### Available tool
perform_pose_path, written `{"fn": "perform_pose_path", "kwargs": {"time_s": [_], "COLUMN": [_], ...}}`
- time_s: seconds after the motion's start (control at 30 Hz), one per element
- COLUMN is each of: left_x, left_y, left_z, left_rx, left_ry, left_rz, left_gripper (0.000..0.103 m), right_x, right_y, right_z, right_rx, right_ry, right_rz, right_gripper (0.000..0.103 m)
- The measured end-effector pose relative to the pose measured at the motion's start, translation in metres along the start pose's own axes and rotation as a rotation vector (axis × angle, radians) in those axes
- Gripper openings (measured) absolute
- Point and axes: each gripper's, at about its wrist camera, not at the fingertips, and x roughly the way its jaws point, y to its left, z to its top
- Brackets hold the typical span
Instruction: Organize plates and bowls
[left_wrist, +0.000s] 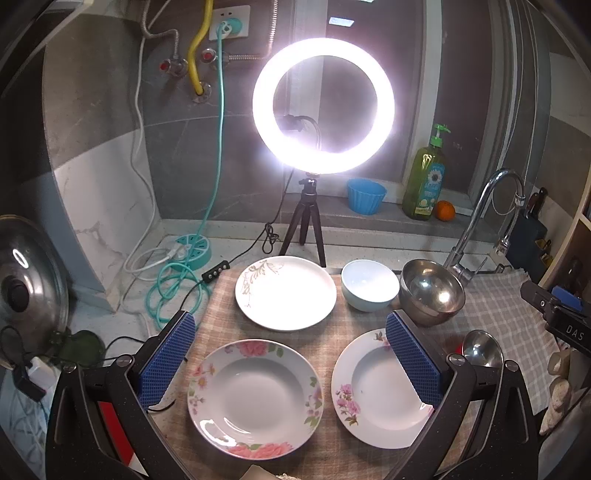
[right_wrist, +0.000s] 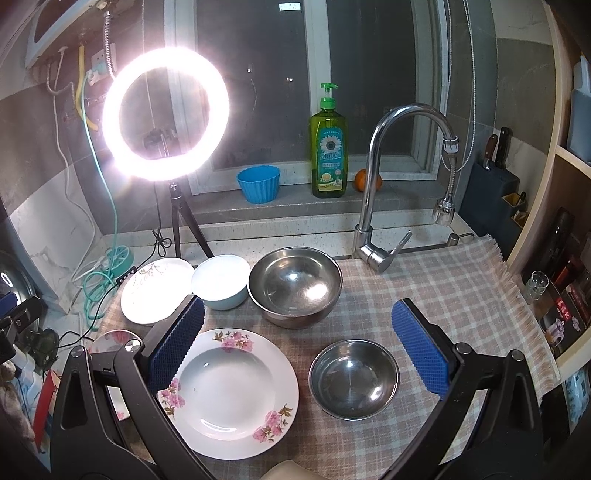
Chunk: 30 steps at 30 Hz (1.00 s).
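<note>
On a checked cloth (right_wrist: 454, 291) lie three plates: a rose-rimmed deep plate (left_wrist: 255, 397) at front left, a pink-flower deep plate (left_wrist: 373, 398) (right_wrist: 231, 393) beside it, and a flat plate with a leaf print (left_wrist: 286, 291) (right_wrist: 153, 291) behind. A light blue bowl (left_wrist: 369, 284) (right_wrist: 221, 280), a large steel bowl (left_wrist: 432, 291) (right_wrist: 295, 286) and a small steel bowl (left_wrist: 482, 349) (right_wrist: 354, 378) stand to the right. My left gripper (left_wrist: 291, 354) is open above the two deep plates, holding nothing. My right gripper (right_wrist: 295, 339) is open above the pink-flower plate and small steel bowl, holding nothing.
A lit ring light on a tripod (left_wrist: 323, 105) (right_wrist: 166, 112) stands behind the plates. A faucet (right_wrist: 373, 184), a green soap bottle (right_wrist: 328, 144), a blue cup (right_wrist: 258, 183) and an orange (right_wrist: 365, 180) line the back. A pot lid (left_wrist: 27, 280) and cables (left_wrist: 173, 284) are at left.
</note>
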Motion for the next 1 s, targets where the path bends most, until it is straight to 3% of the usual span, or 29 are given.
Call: {"fn": "perform_pose_path", "kwargs": {"time_s": [0.3, 0.47, 0.7, 0.8, 0.93, 1.0], "left_x": [0.013, 0.026, 0.06, 0.073, 0.093, 0.104], "left_y": [-0.002, -0.003, 0.0, -0.003, -0.008, -0.011], "left_z": [-0.001, -0.002, -0.01, -0.014, -0.017, -0.019], "left_rx": [0.013, 0.03, 0.008, 0.014, 0.03, 0.026], "left_ry": [0.028, 0.06, 0.173, 0.214, 0.283, 0.329], "left_rz": [-0.018, -0.031, -0.103, -0.13, -0.181, -0.225], "left_gripper": [0.102, 0.102, 0.102, 0.101, 0.09, 0.079], "right_x": [0.009, 0.015, 0.031, 0.035, 0.039, 0.042], "right_y": [-0.001, -0.01, -0.026, -0.031, -0.038, -0.04], "right_z": [-0.004, -0.009, -0.029, -0.039, -0.057, -0.069], "right_rx": [0.0, 0.041, 0.077, 0.076, 0.096, 0.1], "right_ry": [0.023, 0.049, 0.128, 0.17, 0.244, 0.288], "right_rz": [-0.014, 0.027, 0.05, 0.06, 0.105, 0.13], "right_gripper": [0.103, 0.103, 0.102, 0.088, 0.068, 0.06]}}
